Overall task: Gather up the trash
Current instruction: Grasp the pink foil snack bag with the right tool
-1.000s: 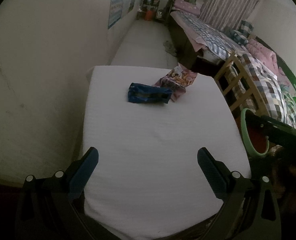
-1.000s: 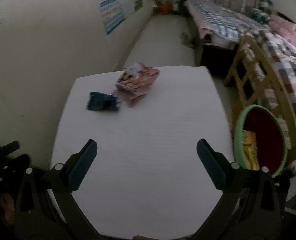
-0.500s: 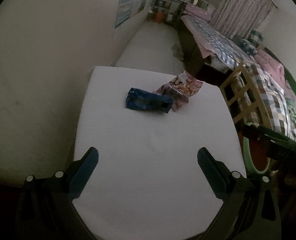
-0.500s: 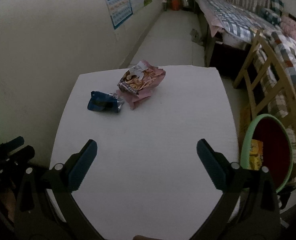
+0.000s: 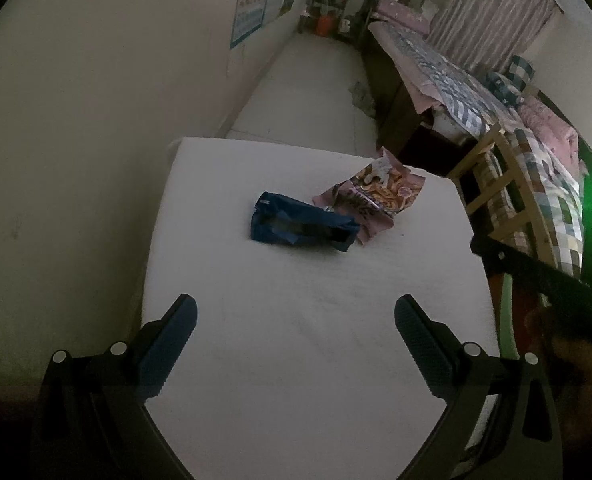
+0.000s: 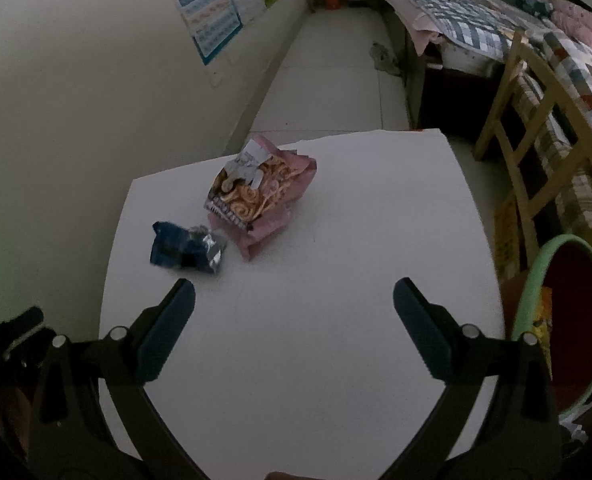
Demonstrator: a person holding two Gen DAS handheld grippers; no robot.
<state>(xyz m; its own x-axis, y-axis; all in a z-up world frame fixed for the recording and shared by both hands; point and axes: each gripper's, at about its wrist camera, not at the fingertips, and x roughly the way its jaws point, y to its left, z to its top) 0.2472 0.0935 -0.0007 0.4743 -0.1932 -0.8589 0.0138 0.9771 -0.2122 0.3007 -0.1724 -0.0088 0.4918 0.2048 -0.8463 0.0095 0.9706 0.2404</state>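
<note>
A crumpled blue wrapper and a pink snack bag lie side by side, touching, on the far part of a white table. Both show in the right wrist view, the blue wrapper and the pink bag. My left gripper is open and empty over the near half of the table. My right gripper is open and empty, just short of the wrappers. A red bin with a green rim stands right of the table and holds a yellow packet.
A wall runs along the left of the table. A wooden chair with checked cloth stands at the right, a bed behind it. A strip of pale floor leads away to a shelf at the far end.
Both grippers have moved forward over the table toward the wrappers, which look larger and nearer now. Both stay open. The wrappers have not moved.
</note>
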